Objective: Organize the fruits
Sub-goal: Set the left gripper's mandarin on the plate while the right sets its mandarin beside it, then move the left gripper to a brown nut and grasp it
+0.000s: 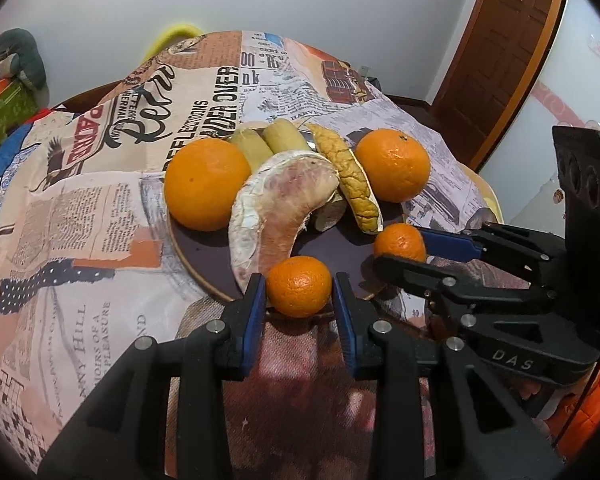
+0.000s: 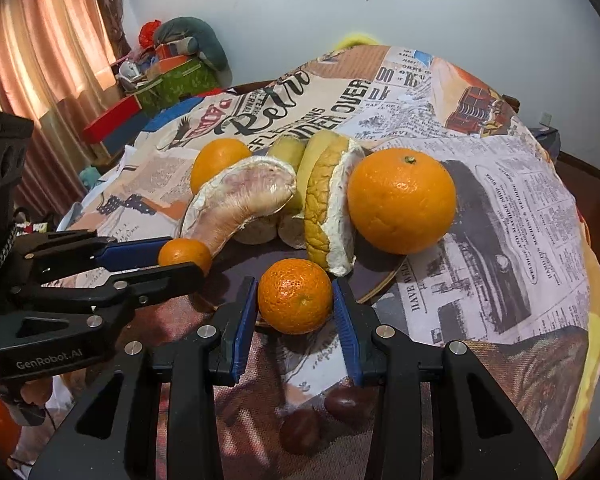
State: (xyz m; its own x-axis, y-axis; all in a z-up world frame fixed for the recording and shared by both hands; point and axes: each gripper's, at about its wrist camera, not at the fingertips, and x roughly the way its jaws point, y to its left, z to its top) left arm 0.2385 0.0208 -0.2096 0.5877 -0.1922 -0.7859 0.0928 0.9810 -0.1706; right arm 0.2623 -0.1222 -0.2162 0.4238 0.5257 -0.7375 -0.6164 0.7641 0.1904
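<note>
A dark round plate holds two large oranges, a peeled pomelo wedge, a yellow pomelo peel piece and pale cut pieces behind. My left gripper is shut on a small mandarin at the plate's near edge. My right gripper is shut on a second small mandarin at the plate's near right edge.
The table is covered by a newspaper-print cloth. Two dark chestnut-like items lie on the cloth just under my right gripper. Boxes and clutter stand beyond the table's far left; a wooden door is at the right.
</note>
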